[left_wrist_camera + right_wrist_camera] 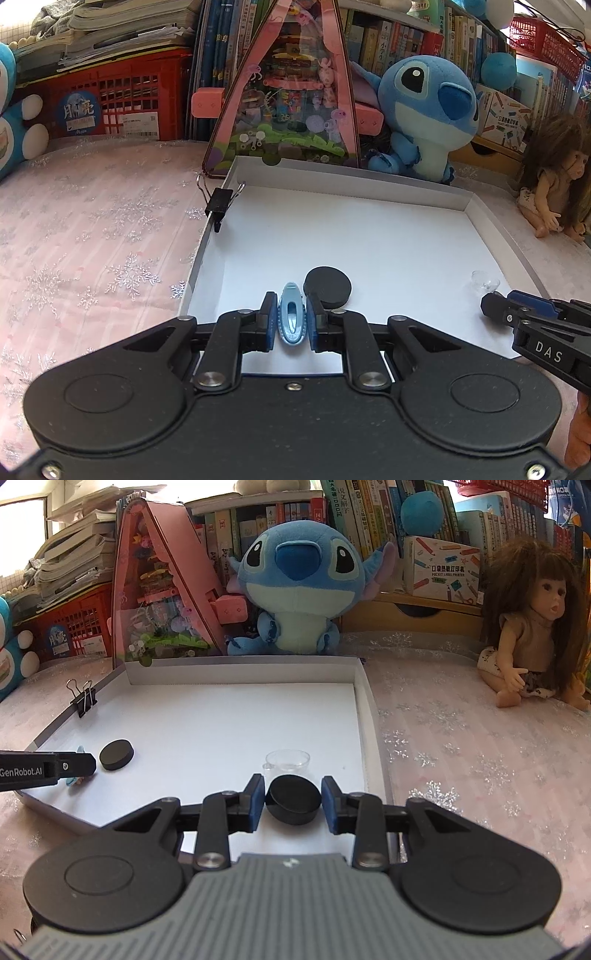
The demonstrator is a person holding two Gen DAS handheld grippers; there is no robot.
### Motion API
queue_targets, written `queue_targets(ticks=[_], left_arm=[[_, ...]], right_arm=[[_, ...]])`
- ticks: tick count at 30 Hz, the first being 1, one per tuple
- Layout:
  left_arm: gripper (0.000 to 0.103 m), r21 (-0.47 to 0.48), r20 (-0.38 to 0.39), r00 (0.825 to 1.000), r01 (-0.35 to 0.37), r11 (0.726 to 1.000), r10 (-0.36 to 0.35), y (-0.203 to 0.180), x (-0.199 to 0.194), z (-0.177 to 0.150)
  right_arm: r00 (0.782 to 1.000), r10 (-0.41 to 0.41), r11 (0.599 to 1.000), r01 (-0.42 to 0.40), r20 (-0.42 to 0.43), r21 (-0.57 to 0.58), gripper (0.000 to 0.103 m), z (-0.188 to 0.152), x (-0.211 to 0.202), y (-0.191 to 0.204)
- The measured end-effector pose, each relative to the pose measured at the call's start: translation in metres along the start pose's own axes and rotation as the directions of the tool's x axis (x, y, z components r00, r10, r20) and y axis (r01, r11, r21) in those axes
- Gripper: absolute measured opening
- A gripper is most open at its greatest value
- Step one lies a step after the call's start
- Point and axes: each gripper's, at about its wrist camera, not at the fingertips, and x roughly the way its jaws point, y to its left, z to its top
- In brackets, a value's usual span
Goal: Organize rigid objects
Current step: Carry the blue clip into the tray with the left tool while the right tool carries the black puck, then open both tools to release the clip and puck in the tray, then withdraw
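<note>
At the bottom centre of the left wrist view, the left gripper (291, 321) has its jaws clamped on a small light-blue plastic clip (292, 320), held over the white shallow cardboard tray (369, 236) – a flat black round disc (328, 287) lies just beyond. In the right wrist view, the right gripper (293, 801) pinches a second black round disc (293, 800) at bottom centre, near a clear plastic cup (288, 763) – a black binder clip (83, 698) grips the tray's left rim.

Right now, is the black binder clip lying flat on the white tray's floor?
No, the black binder clip is clamped onto the white tray's left wall.
</note>
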Motion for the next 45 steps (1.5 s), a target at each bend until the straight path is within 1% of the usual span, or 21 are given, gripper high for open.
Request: queue_targets(ticks=[6,10,12,13,15,17,18,20,22,24,27,29,31,34,37,42,45], left_arm=[[0.015,0.011,0.005,1.000,-0.006,1.000,0.006,-0.003,0.000,0.000],[0.017,0.001,0.002,1.000,0.002,1.000,-0.002,-0.003,-0.002,0.001],[0.018,0.001,0.008,1.000,0.002,1.000,-0.002,-0.003,-0.004,0.001],[0.020,0.004,0.015,1.000,0.001,1.000,-0.001,-0.004,-0.006,0.001],[0.028,0.011,0.025,1.000,0.002,1.000,-0.002,-0.006,-0.011,0.001],[0.039,0.017,0.036,0.999,0.006,1.000,-0.006,-0.008,-0.017,0.000],[0.041,0.022,0.042,0.999,0.006,1.000,-0.007,-0.009,-0.020,-0.001],[0.050,0.032,0.055,0.998,0.010,0.999,-0.012,-0.010,-0.028,-0.003],[0.055,0.037,0.064,0.998,0.017,0.999,-0.020,-0.012,-0.034,-0.006],[0.056,0.042,0.066,0.997,0.030,0.999,-0.032,-0.014,-0.042,-0.010],[0.064,0.046,0.074,0.996,0.050,0.998,-0.053,-0.016,-0.054,-0.018],[0.076,0.053,0.083,0.995,0.055,0.997,-0.059,-0.018,-0.063,-0.025],[0.080,0.060,0.090,0.994,0.061,0.996,-0.066,-0.019,-0.071,-0.032],[0.081,0.059,0.092,0.993,0.068,0.996,-0.073,-0.019,-0.083,-0.042],[0.082,0.054,0.091,0.993,0.076,0.996,-0.081,-0.018,-0.092,-0.049],[0.083,0.062,0.086,0.992,0.090,0.994,-0.095,-0.018,-0.104,-0.062],[0.086,0.072,0.089,0.991,0.098,0.993,-0.104,-0.019,-0.112,-0.070]], right_arm=[[1.000,-0.003,1.000,0.003,0.004,-0.020,0.038,0.000,0.000,0.005],[1.000,0.003,1.000,-0.003,0.007,-0.018,0.039,0.000,-0.001,0.005],[1.000,0.005,1.000,-0.005,0.012,-0.016,0.044,0.000,-0.004,0.005],[1.000,0.003,1.000,-0.003,0.015,-0.016,0.044,0.000,-0.005,0.005],[1.000,0.006,1.000,-0.005,0.024,-0.018,0.044,0.000,-0.008,0.005],[0.999,0.005,1.000,-0.004,0.034,-0.020,0.046,0.000,-0.013,0.005],[0.999,0.006,1.000,-0.005,0.040,-0.022,0.050,0.000,-0.016,0.004],[0.998,0.007,1.000,-0.006,0.055,-0.026,0.056,-0.002,-0.024,0.005],[0.998,0.008,0.999,-0.005,0.068,-0.037,0.058,-0.004,-0.031,0.005],[0.997,0.007,0.999,-0.002,0.082,-0.051,0.064,-0.005,-0.038,0.006],[0.995,0.009,0.998,-0.004,0.102,-0.058,0.069,-0.008,-0.049,0.005],[0.994,0.018,0.998,-0.012,0.111,-0.057,0.072,-0.010,-0.055,0.004],[0.992,0.028,0.998,-0.021,0.120,-0.061,0.075,-0.013,-0.062,0.003],[0.991,0.036,0.997,-0.026,0.131,-0.077,0.079,-0.019,-0.071,0.003],[0.989,0.041,0.996,-0.029,0.141,-0.089,0.087,-0.027,-0.080,0.002],[0.988,0.044,0.994,-0.028,0.150,-0.104,0.088,-0.039,-0.093,0.001],[0.987,0.050,0.994,-0.033,0.156,-0.107,0.090,-0.045,-0.101,0.000]])
